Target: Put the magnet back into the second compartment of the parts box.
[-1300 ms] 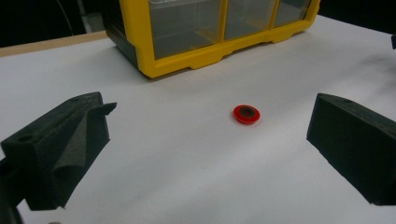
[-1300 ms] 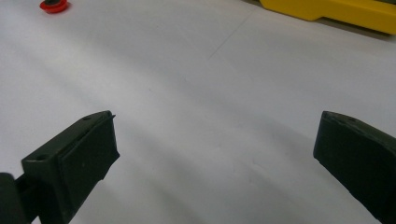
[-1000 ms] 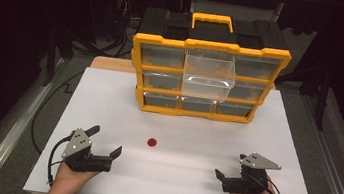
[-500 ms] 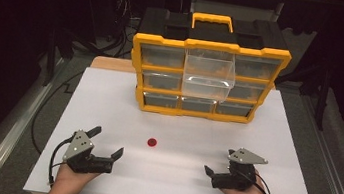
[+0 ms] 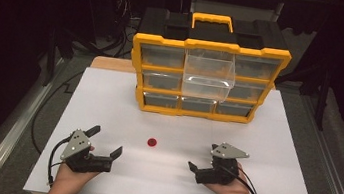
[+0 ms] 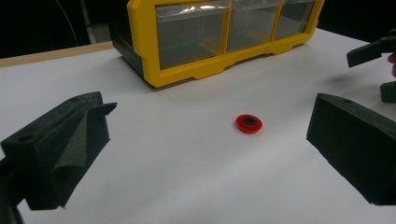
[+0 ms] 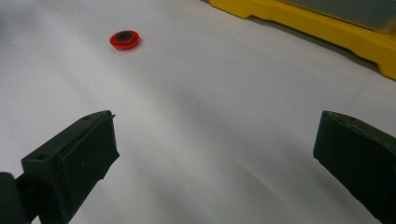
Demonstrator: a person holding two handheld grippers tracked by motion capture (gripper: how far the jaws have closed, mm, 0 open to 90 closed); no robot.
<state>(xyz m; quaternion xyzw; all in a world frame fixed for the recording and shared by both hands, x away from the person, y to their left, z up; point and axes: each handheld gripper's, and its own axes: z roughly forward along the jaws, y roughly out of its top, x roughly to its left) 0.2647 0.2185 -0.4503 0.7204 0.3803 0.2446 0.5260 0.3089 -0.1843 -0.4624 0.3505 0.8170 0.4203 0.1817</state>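
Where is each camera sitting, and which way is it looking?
High view: sits above the person's side, looking forward and down at the white table, the yellow plastic drawer organizer and the small red round disc; both hands show, with the left tool and right tool.
Left tool view: rides on the left tool, facing the disc and organizer; its black jaws show.
Right tool view: rides on the right tool, facing the disc; its jaws show.
All three views share the disc.

left gripper (image 5: 105,139): black foam jaws, grey three-cornered plate, black cable | right gripper (image 5: 204,157): same
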